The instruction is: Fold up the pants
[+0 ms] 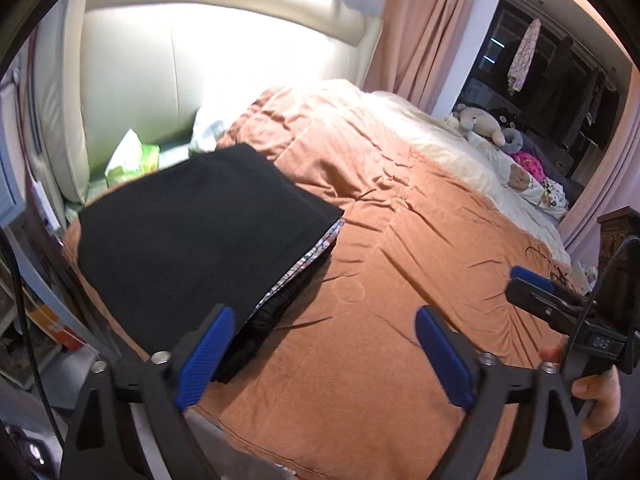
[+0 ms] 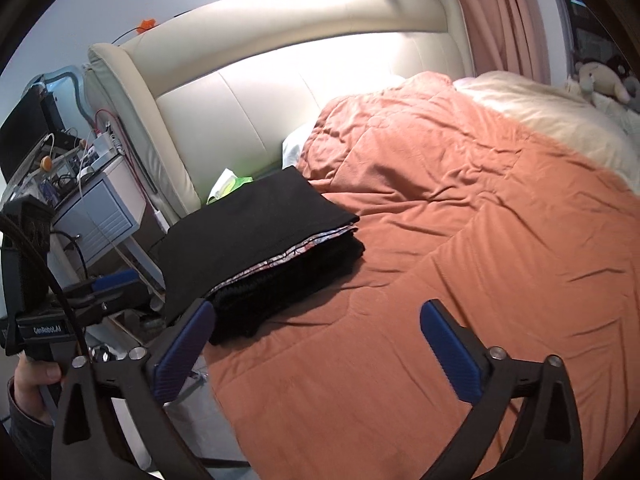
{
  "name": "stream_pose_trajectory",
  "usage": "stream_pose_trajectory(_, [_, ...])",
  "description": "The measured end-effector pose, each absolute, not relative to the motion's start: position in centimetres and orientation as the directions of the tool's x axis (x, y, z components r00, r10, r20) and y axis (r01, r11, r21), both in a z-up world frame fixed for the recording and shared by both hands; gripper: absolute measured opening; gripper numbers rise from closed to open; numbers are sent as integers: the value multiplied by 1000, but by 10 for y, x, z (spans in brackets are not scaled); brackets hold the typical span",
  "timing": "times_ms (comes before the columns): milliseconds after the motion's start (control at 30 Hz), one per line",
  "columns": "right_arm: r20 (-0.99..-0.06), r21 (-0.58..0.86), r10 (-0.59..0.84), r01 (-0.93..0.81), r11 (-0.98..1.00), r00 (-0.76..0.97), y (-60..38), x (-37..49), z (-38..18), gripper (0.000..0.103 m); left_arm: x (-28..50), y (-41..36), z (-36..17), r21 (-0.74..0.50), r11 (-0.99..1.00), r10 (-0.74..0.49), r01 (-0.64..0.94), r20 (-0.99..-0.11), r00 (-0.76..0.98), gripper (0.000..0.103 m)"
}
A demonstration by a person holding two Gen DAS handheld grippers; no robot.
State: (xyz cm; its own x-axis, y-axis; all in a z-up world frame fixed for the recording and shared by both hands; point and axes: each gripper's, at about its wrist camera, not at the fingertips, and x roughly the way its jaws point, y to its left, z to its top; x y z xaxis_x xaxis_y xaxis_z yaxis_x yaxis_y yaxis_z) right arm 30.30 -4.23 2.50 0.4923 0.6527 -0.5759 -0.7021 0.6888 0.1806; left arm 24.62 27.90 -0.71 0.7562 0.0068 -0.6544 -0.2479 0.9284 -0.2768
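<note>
The pants (image 2: 256, 252) lie folded in a neat stack near the bed's (image 2: 440, 280) headboard corner; both grippers' fingers spread, holding nothing

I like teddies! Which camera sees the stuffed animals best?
The left wrist view. It shows the stuffed animals grouped at the far side of the bed, with a small bear nearer. The right wrist view catches only one pale toy at its top right edge.

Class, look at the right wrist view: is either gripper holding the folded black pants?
No. The right gripper is open over the orange blanket, the left gripper grips nothing, and the black pants lie folded alone.
</note>
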Motion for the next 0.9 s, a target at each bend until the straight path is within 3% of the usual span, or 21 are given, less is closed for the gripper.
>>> stream_pose_trajectory(100, [-560, 176, 650, -693, 699, 513, -62, 287, 36, 103, 237, 266, 4, -255, 934, 32, -250, -638, 770, 103])
stream_pose_trajectory(900, [-454, 117, 605, -629, 768, 654, -195, 162, 77, 103, 162, 171, 47, -226, 963, -2, -148, -554, 832, 103])
